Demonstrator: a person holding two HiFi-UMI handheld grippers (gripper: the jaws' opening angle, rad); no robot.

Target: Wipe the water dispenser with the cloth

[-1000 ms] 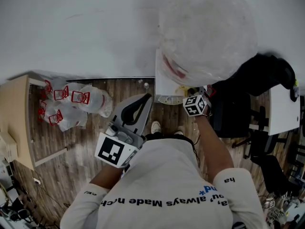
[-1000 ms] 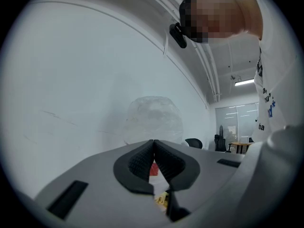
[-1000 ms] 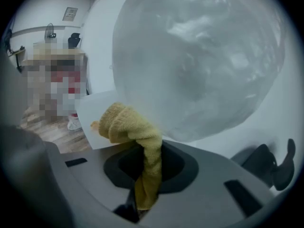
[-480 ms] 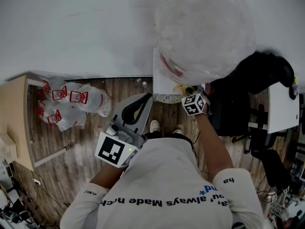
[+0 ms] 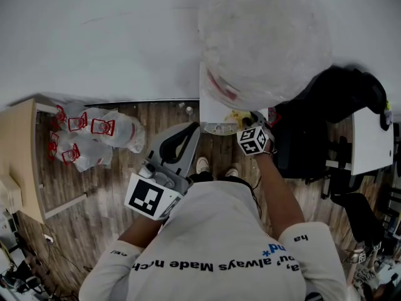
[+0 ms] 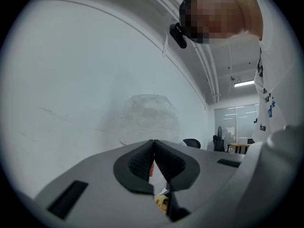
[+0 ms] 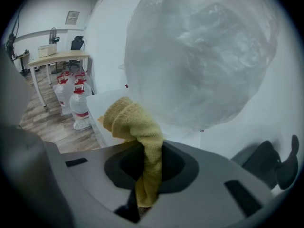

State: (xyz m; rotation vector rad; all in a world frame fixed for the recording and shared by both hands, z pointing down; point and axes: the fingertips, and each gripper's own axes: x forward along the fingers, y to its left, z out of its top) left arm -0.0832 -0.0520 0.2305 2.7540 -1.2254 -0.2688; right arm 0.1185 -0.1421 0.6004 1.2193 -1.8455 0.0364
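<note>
Yellow terry cloth (image 7: 135,125) is pinched between the closed jaws of the right gripper (image 7: 148,172). Its bunched end rises in front of the white top of the water dispenser (image 7: 100,112); whether the two touch cannot be told. In the head view the dispenser stands at 1 o'clock, its body mostly hidden under the big clear bottle (image 5: 263,42). The left gripper (image 6: 153,159) hangs at 7 o'clock, jaws together on nothing. The shirt (image 5: 213,243) reads "always Made" upside down, the rest cut off. Spare bottles (image 5: 116,130) on the floor at 9 o'clock carry red labels too small to read.
</note>
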